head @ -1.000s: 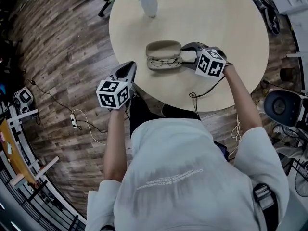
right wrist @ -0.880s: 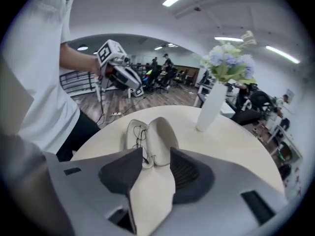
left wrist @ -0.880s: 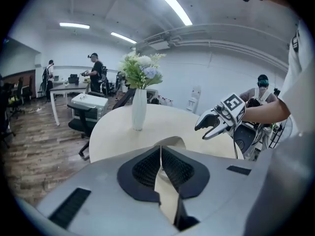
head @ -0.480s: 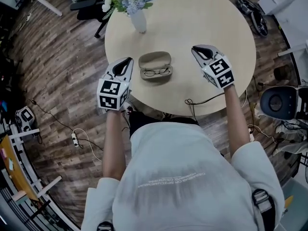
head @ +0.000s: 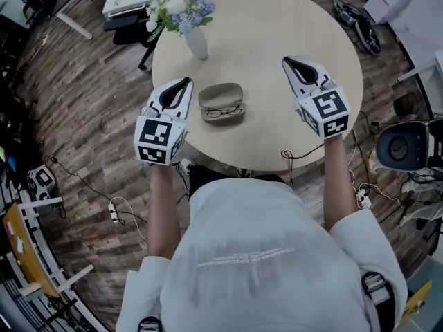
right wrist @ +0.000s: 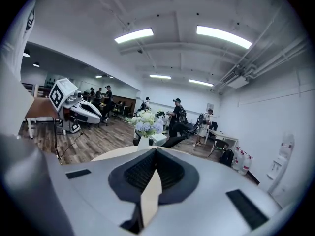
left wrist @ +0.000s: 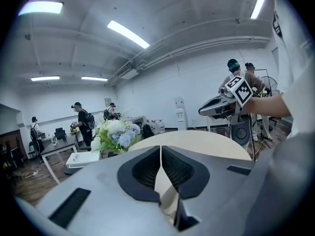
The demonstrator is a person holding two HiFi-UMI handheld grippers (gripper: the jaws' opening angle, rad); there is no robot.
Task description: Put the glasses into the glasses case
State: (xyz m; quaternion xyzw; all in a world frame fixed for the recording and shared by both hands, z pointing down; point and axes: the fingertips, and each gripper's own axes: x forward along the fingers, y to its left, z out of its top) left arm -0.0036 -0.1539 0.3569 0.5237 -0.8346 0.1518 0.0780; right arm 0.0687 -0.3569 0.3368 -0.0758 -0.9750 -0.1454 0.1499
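An open beige glasses case [head: 221, 94] lies on the round table [head: 270, 26], a little left of its middle. The thin-framed glasses [head: 223, 111] rest folded in its near half. My left gripper [head: 185, 82] hovers just left of the case, shut and holding nothing. My right gripper [head: 286, 62] hangs well to the right of the case, also shut and holding nothing. In the left gripper view the jaws [left wrist: 160, 147] meet at their tips, and the right gripper [left wrist: 222, 102] shows across the table. In the right gripper view the jaws [right wrist: 156, 149] are likewise closed.
A white vase of flowers [head: 194, 39] stands on the table's far left side, behind the left gripper. A cable [head: 297, 154] hangs over the near table edge. A fan [head: 398, 148] stands on the floor to the right. Other people [right wrist: 177, 113] stand far back in the room.
The right gripper has left the case's right end and moved away to the right. The left gripper has moved up beside the case. The case stays open with the glasses in it.
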